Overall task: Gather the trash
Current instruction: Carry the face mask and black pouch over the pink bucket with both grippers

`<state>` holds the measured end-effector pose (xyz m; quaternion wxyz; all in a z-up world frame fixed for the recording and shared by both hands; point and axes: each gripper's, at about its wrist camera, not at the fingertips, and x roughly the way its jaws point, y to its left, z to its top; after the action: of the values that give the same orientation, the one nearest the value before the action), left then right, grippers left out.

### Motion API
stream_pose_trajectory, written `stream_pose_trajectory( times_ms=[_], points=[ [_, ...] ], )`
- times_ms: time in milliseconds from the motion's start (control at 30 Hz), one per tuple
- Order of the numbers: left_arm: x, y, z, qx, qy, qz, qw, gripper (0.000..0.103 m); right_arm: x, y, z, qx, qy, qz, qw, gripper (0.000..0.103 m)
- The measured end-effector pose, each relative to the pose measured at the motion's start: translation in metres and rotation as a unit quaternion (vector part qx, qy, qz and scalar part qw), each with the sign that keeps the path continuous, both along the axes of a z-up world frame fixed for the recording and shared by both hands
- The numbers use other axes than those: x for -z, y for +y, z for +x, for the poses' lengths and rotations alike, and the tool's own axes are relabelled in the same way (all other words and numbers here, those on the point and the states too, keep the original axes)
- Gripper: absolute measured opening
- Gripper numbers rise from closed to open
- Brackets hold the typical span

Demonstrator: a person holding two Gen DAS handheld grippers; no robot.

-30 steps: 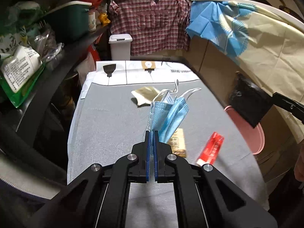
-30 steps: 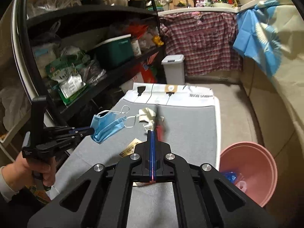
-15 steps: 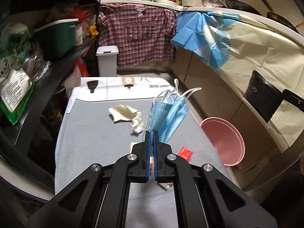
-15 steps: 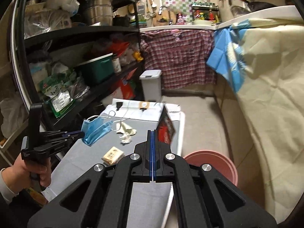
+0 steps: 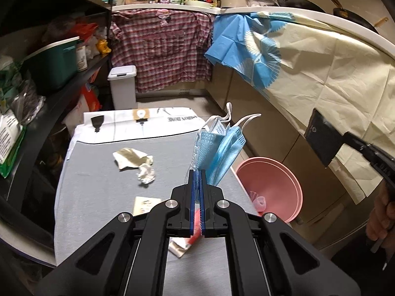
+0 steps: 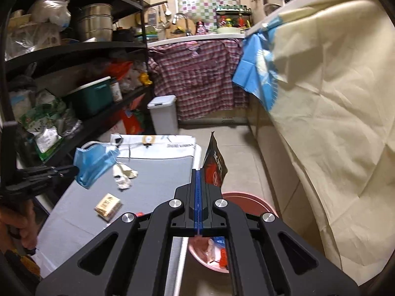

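My left gripper (image 5: 196,172) is shut on a bundle of blue face masks (image 5: 217,148), held up over the right edge of the grey table (image 5: 98,197). My right gripper (image 6: 198,172) is shut on a black-and-red wrapper (image 6: 215,166) above the floor beside the table. A pink basin (image 5: 293,185) stands on the floor right of the table, with some trash (image 6: 217,251) in it. A crumpled paper (image 5: 130,159), a white tissue (image 5: 147,175), a small packet (image 6: 108,206) and a red wrapper (image 5: 195,234) lie on the table.
Black shelves (image 6: 74,49) full of bags and boxes run along the left. A white lidded bin (image 6: 164,114) stands at the far end under a plaid shirt (image 5: 163,49). A cream cloth (image 6: 333,123) covers the counter on the right.
Both grippers have moved right and up off the table towards the pink basin, each still holding its load. The red wrapper has slid under my left gripper in its view.
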<state>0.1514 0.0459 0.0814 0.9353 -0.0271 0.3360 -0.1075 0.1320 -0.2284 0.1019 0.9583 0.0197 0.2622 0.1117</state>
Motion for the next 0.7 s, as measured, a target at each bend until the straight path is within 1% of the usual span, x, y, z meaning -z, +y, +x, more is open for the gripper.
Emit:
stream_pose_trajectory(
  times_ms=[200, 333, 400, 500, 633, 700],
  points=[
    [-0.003, -0.034, 0.000, 0.014, 0.000, 0.002, 0.9999, 0.003, 0.013, -0.020, 0.009, 0.026, 0.006, 0.006, 1.000, 0.000],
    [-0.002, -0.056, 0.004, 0.028, 0.002, -0.010, 0.9996, 0.003, 0.022, -0.027, 0.016, 0.037, 0.017, 0.007, 0.999, 0.000],
    [0.002, -0.066, 0.007, 0.035, -0.001, -0.004, 0.9994, 0.003, 0.025, -0.030, 0.019, 0.042, 0.016, 0.003, 0.999, 0.000],
    [0.010, -0.080, 0.014, 0.052, 0.006, -0.001, 0.9986, 0.003, 0.030, -0.036, 0.026, 0.055, 0.023, 0.008, 0.998, 0.000],
    [0.019, -0.096, 0.029, 0.065, 0.020, -0.006, 0.9976, 0.003, 0.037, -0.040, 0.037, 0.067, 0.034, 0.005, 0.997, 0.000],
    [0.026, -0.108, 0.037, 0.075, 0.028, -0.003, 0.9967, 0.003, 0.040, -0.042, 0.040, 0.074, 0.036, -0.001, 0.997, 0.000]
  ],
)
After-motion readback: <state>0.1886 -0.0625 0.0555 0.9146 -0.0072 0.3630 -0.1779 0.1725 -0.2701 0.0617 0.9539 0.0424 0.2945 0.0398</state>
